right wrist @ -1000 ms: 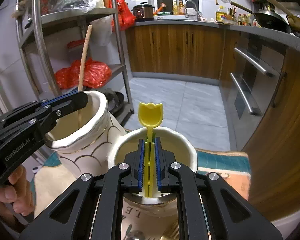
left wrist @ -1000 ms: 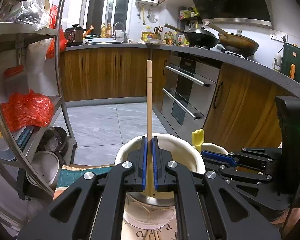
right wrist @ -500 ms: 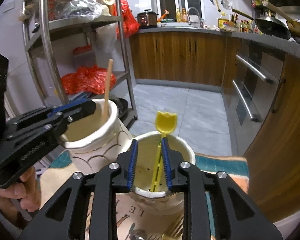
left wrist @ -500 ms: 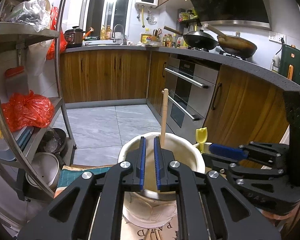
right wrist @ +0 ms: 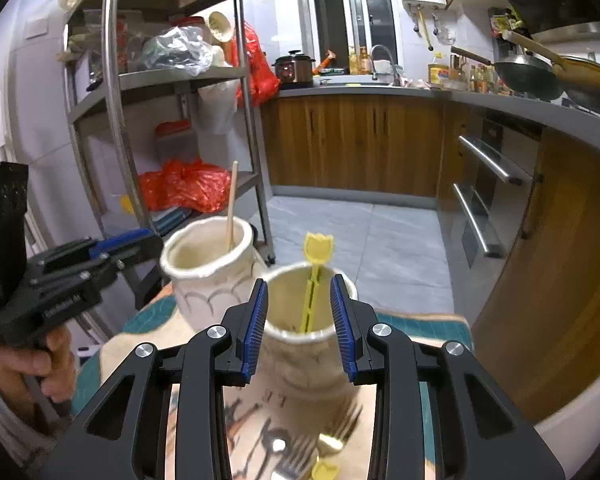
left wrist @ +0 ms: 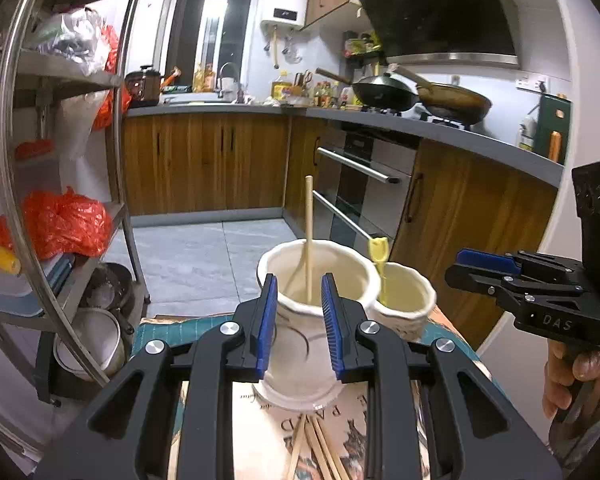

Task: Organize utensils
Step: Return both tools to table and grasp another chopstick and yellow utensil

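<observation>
My left gripper [left wrist: 298, 324] is open and empty, drawn back in front of a tall cream jar [left wrist: 300, 356]. A wooden chopstick [left wrist: 309, 220] stands in that jar. My right gripper [right wrist: 299, 324] is open and empty in front of a shorter cream pot [right wrist: 308, 360]. A yellow tulip-topped utensil [right wrist: 317, 268] stands in that pot. The pot [left wrist: 404, 300] and yellow utensil [left wrist: 380, 256] also show in the left wrist view, right of the jar. The jar [right wrist: 208, 276] with its chopstick [right wrist: 231, 208] shows in the right wrist view.
Loose wooden chopsticks [left wrist: 316, 448] lie on the printed mat [left wrist: 260, 420] below the jar. Forks and another yellow utensil [right wrist: 324, 468] lie on the mat near the pot. A steel shelf rack [right wrist: 116, 120] stands left; kitchen cabinets [right wrist: 360, 144] behind.
Both grippers opened and let go: the chopstick dropped into the jar and the yellow utensil into the pot. Both grippers then drew back from the containers.
</observation>
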